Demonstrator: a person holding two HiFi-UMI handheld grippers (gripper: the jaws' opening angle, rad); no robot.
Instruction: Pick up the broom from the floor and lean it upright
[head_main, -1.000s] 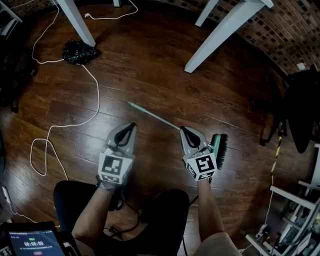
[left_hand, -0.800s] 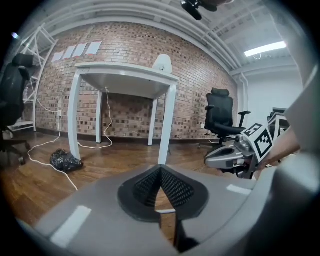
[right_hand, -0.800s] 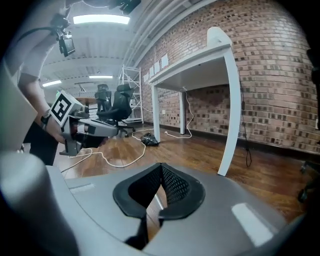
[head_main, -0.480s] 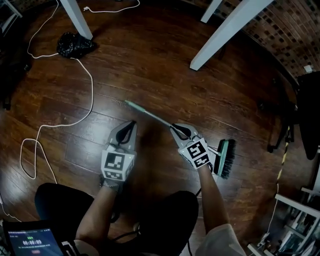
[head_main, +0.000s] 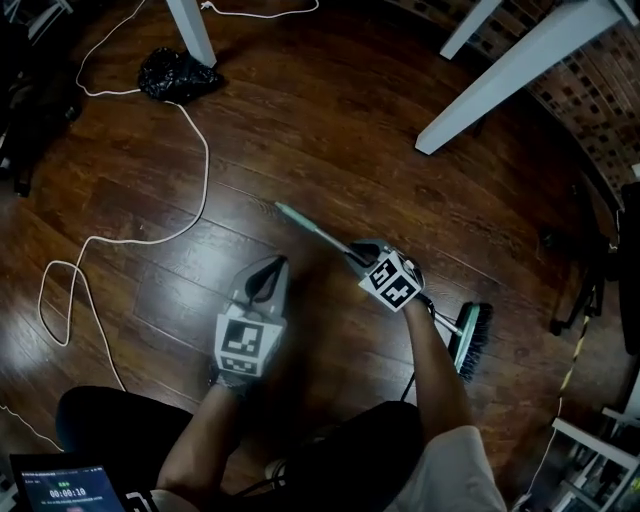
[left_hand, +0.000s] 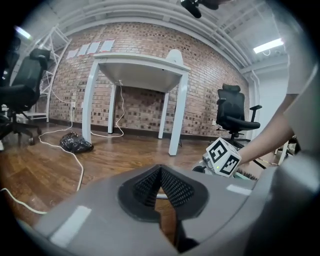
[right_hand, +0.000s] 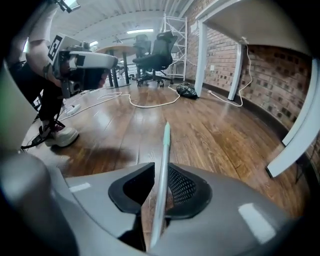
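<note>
The broom lies flat on the wooden floor, its thin pale-green handle (head_main: 315, 228) running from the middle down right to the dark-bristled head (head_main: 470, 340). My right gripper (head_main: 358, 252) points steeply down over the handle's middle. In the right gripper view the handle (right_hand: 163, 160) passes between its jaws, which are opening: it lies against the right pad, with a gap on the left. My left gripper (head_main: 272, 265) hovers low to the left of the handle, apart from it, tips together and empty (left_hand: 160, 172).
A white cable (head_main: 200, 150) loops over the floor at left, past a black bag (head_main: 178, 75). White table legs (head_main: 195, 30) (head_main: 520, 80) stand at the back. A black chair base (head_main: 575, 290) is at the right. My knees fill the bottom.
Both grippers have sunk toward the floor. The right one tipped down, rolled and came astride the broom handle, its jaws parting. The broom has not moved.
</note>
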